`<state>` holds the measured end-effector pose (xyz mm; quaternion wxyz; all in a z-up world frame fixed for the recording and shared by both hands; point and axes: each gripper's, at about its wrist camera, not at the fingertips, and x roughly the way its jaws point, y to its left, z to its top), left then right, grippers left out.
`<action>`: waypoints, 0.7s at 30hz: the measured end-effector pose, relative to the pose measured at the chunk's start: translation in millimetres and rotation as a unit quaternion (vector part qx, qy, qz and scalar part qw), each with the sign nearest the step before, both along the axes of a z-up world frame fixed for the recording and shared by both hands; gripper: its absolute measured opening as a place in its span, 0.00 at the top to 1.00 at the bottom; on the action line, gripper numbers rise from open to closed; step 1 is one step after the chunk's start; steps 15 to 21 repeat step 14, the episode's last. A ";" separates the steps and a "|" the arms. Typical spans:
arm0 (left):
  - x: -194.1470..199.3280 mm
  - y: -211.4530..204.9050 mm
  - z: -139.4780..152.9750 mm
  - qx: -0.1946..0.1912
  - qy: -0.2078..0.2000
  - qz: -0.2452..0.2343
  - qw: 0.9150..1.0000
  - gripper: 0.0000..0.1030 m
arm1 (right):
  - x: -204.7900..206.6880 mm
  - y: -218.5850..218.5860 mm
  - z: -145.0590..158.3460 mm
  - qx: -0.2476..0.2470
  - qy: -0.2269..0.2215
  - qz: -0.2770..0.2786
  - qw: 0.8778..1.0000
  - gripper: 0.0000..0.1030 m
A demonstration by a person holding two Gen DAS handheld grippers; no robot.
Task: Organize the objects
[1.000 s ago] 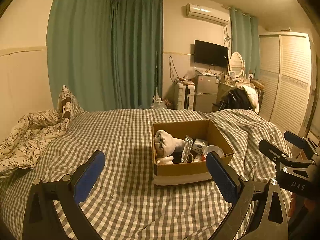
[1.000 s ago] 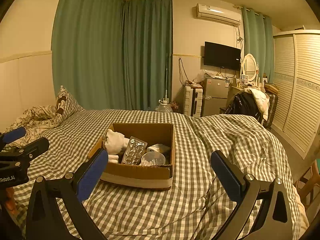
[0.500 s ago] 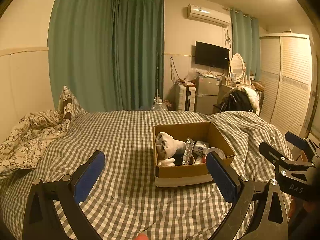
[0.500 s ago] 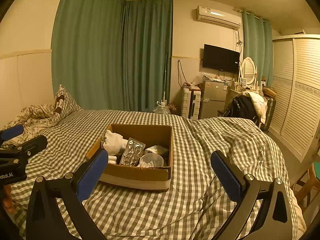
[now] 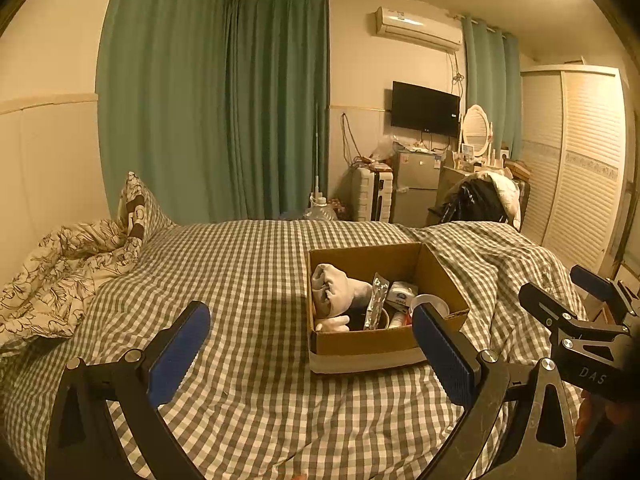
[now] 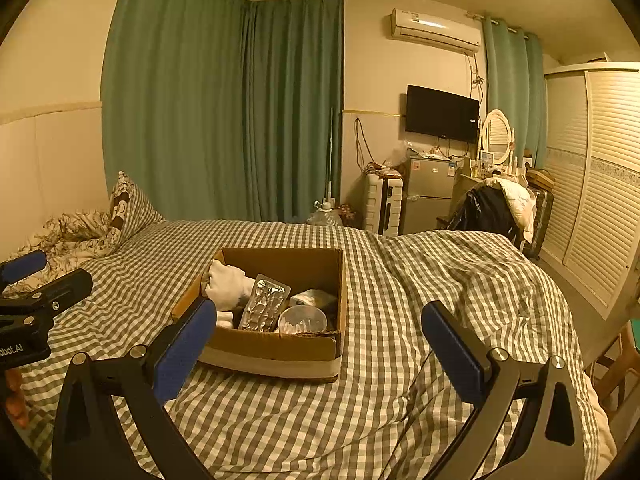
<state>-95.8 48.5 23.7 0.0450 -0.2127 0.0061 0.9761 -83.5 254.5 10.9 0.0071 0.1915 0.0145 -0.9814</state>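
Note:
An open cardboard box (image 5: 360, 344) (image 6: 276, 346) sits on the checked bed. Inside lie a white glove (image 5: 334, 286) (image 6: 228, 284), a silver blister pack (image 5: 377, 300) (image 6: 265, 305), a clear round lid (image 6: 302, 318) and a small white packet (image 5: 402, 292). My left gripper (image 5: 310, 340) is open and empty, held above the bed in front of the box. My right gripper (image 6: 316, 336) is open and empty, held above the bed in front of the box's right half. Each gripper shows at the edge of the other's view.
The checked bedspread (image 6: 420, 280) is rumpled on the right. A crumpled floral duvet (image 5: 60, 264) and a pillow (image 5: 138, 208) lie at the left. Behind the bed stand green curtains, a small fridge (image 6: 428, 192), a chair with clothes (image 6: 496, 208) and a wardrobe (image 6: 600, 184).
Both grippers have drawn back and risen slightly, so the box looks a little farther and lower. Both stay open and empty.

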 end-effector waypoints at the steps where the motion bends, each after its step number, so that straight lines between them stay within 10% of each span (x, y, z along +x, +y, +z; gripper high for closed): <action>1: -0.2 0.3 0.1 0.000 0.000 0.000 1.000 0.00 | 0.2 0.5 -0.3 -0.001 0.001 0.000 1.000 0.00; 21: 1.2 6.7 -5.7 -0.007 -0.007 -0.007 1.000 0.00 | 0.1 4.1 -1.4 -0.006 -0.001 -0.003 1.000 0.00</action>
